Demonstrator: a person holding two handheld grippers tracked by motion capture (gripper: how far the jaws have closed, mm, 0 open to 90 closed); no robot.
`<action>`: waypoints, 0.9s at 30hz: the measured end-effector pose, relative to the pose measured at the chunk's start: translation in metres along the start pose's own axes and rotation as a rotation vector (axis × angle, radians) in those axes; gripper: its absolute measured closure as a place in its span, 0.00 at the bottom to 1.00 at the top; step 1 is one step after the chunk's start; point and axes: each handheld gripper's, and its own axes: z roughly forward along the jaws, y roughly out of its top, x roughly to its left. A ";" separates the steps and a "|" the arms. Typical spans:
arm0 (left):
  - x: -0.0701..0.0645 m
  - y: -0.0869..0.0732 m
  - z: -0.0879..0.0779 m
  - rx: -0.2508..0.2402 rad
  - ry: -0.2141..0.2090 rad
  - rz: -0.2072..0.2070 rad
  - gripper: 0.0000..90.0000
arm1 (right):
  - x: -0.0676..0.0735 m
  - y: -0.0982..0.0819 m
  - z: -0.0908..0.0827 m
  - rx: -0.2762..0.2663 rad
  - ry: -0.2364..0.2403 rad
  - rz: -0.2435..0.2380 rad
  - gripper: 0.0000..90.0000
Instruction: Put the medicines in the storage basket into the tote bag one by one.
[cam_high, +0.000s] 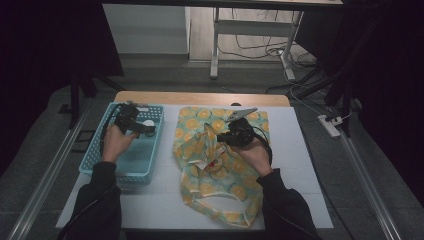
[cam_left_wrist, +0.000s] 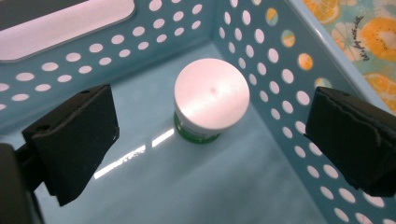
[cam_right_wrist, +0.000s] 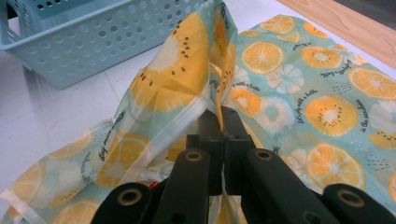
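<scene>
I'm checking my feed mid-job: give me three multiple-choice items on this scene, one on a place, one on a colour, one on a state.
1. Where does the small round white-lidded jar stand?
A. on the fruit-print cloth bag
B. inside the light blue perforated plastic basket
C. on the bare white tabletop

2. What colour is the jar's band under its lid?
A. red
B. green
C. black

3. How do the two grippers stand?
A. left gripper open above the jar, right gripper shut on the bag's edge
B. both open
C. left shut on the jar, right open

Answers: 1 B, the left gripper view shows the jar on the basket's floor near a corner. 2 B, a green rim shows below the white lid. 3 A, the left jaws stand wide apart and clear of the jar; the right jaws pinch a raised fold of the fruit-print cloth bag.
</scene>
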 end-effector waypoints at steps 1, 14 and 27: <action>0.001 0.001 0.001 0.005 -0.013 -0.006 0.03 | 0.000 0.000 0.000 0.000 0.000 0.000 1.00; 0.002 0.006 0.013 0.038 -0.015 0.001 0.35 | 0.000 0.000 -0.001 -0.002 0.002 -0.001 1.00; -0.001 0.010 0.015 0.076 -0.007 -0.025 0.55 | 0.000 0.000 0.000 0.000 0.002 -0.003 1.00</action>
